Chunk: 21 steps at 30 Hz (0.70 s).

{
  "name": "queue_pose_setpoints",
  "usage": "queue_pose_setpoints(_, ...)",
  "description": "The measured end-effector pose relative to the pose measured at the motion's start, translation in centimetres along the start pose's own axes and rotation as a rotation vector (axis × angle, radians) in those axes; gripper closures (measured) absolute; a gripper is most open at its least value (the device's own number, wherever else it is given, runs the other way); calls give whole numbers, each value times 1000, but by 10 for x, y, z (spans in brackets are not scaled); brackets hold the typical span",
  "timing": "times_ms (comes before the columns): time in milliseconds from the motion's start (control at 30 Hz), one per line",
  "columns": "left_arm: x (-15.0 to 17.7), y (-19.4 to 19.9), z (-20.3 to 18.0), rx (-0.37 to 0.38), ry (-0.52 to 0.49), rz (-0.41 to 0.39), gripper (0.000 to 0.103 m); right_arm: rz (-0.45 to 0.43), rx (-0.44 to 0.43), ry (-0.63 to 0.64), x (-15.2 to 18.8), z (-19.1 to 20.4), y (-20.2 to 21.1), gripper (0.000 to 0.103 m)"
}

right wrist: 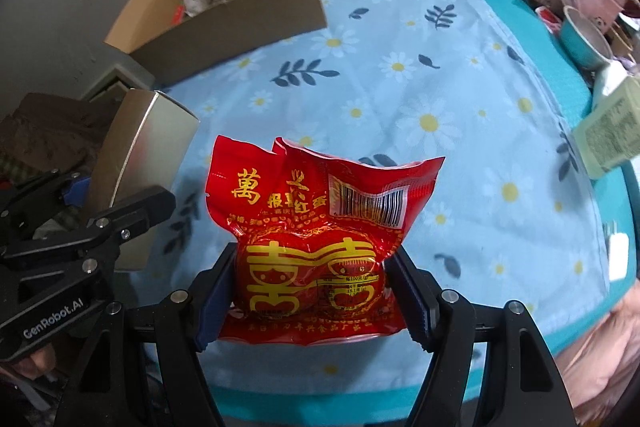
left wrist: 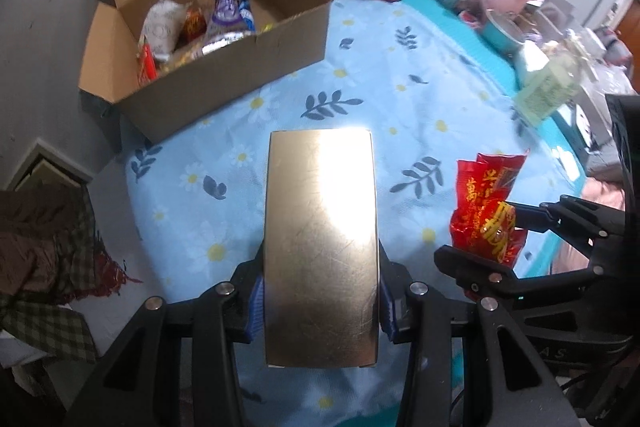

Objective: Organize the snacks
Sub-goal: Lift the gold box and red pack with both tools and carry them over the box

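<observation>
Your left gripper (left wrist: pixel 320 297) has its fingers pressed on the two long sides of the gold box (left wrist: pixel 320 243), near its lower end, so most of the box stands out ahead of the fingertips, clear of the flowered cloth (left wrist: pixel 400 75) below. The box looks stiff and smooth; its glossy faces may slide on the pads, and with so much of it beyond the grip it could tip forward. A hold nearer its middle would sit steadier, I judge.

Your right gripper (right wrist: pixel 310 289) holds the red pouch (right wrist: pixel 316 227), fingers closed on the rounded bulge at its lower half. The flat, crinkled top with the barcode flops loose ahead of the fingers. It is soft film over something firmer inside, probably light but easy to crush or puncture, so squeeze the bulge gently and leave the thin sealed edge alone.

The carton (left wrist: pixel 208 39) lies ahead and to the left of both pairs of fingers, open and already partly filled with packets. There is likely room along its near side for both things.
</observation>
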<state>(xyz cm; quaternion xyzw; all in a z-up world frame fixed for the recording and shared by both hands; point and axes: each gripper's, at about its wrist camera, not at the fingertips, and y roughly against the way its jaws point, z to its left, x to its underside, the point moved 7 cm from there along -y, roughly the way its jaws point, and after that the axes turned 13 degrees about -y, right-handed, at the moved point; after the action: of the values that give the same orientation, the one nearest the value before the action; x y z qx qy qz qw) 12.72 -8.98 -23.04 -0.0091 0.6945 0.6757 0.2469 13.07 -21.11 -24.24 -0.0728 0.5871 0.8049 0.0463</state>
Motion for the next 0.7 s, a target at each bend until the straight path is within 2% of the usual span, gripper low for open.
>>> queue_pose_setpoints(433,16,69,14,-2,16,-140,60,-117,-39,15,21,51,56,30)
queue_pose_setpoints(700,4,114,38,-49,52,-243,60,-191,-74,74,8,82,85,30)
